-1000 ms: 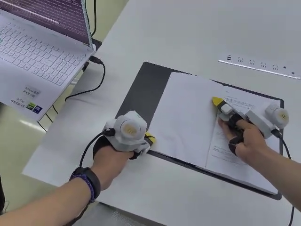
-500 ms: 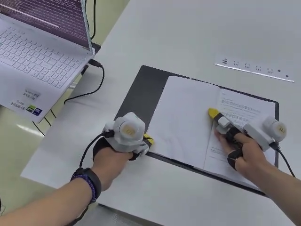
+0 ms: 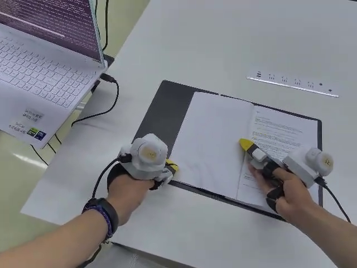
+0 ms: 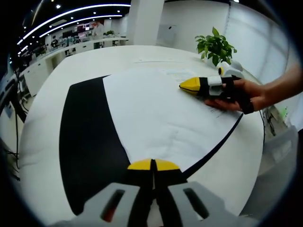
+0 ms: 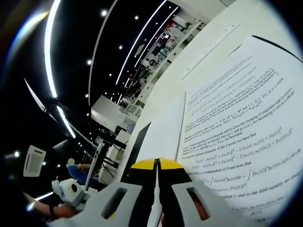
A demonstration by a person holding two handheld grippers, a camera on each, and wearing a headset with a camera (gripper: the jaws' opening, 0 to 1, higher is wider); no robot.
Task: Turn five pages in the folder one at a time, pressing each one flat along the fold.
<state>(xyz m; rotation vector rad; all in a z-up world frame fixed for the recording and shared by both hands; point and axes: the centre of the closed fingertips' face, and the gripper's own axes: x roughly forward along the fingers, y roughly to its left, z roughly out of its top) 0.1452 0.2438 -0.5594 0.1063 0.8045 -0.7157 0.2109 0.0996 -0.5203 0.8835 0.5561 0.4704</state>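
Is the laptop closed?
No, the laptop stands open, its lid raised and lit up.

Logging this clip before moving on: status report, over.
Left hand-held gripper shut, at near left corner of folder. Right hand-held gripper shut, tip on the fold. Folder open, turned page lying flat. Laptop off left, clear.

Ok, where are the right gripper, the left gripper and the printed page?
right gripper (image 3: 244, 144): head view, between its yellow tips.
left gripper (image 3: 170, 166): head view, between its yellow tips.
printed page (image 3: 284, 131): head view, upper text block.
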